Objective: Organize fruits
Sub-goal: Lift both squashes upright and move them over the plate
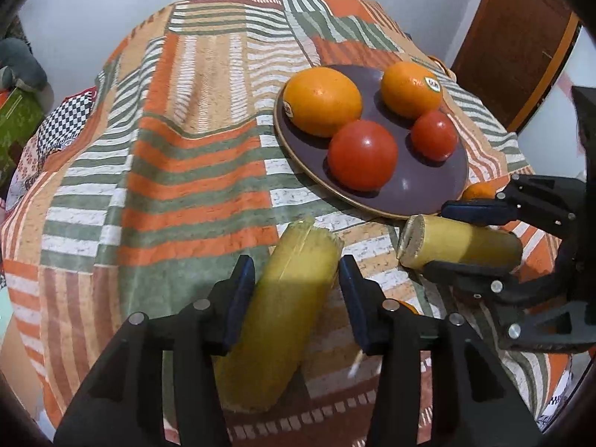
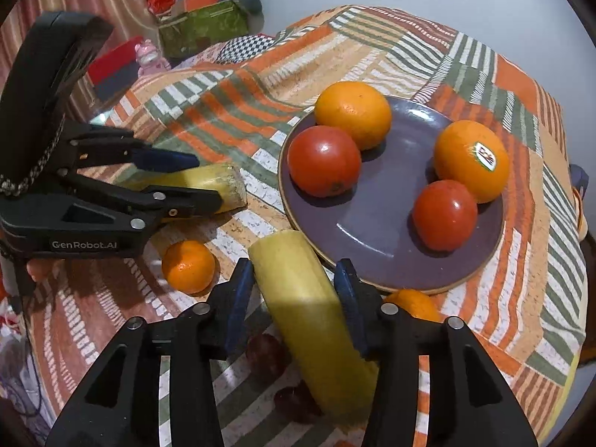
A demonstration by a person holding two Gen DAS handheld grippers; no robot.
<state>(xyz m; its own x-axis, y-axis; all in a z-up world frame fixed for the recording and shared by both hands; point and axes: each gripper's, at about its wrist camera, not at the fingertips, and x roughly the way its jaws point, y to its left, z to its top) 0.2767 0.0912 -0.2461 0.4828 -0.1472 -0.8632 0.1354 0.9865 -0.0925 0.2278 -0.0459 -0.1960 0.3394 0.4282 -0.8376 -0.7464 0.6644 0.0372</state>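
Note:
A purple plate (image 1: 421, 193) (image 2: 376, 231) holds two oranges (image 1: 322, 101) (image 2: 353, 113) and two tomatoes (image 1: 362, 159) (image 2: 323, 160). My left gripper (image 1: 297, 273) is shut on a yellow banana piece (image 1: 283, 305), also visible in the right wrist view (image 2: 219, 182). My right gripper (image 2: 294, 277) is shut on a second banana piece (image 2: 301, 298), which lies near the plate's edge; it shows in the left wrist view (image 1: 462, 246). A small mandarin (image 2: 189, 266) lies on the cloth between the two grippers.
The table has a striped orange, green and white cloth (image 1: 178, 171). Another mandarin (image 2: 413, 303) lies under the plate's near edge. Dark grapes (image 2: 266, 357) lie below my right gripper. A green box (image 2: 203, 28) and clutter stand beyond the table. A wooden chair (image 1: 517, 41) stands at the right.

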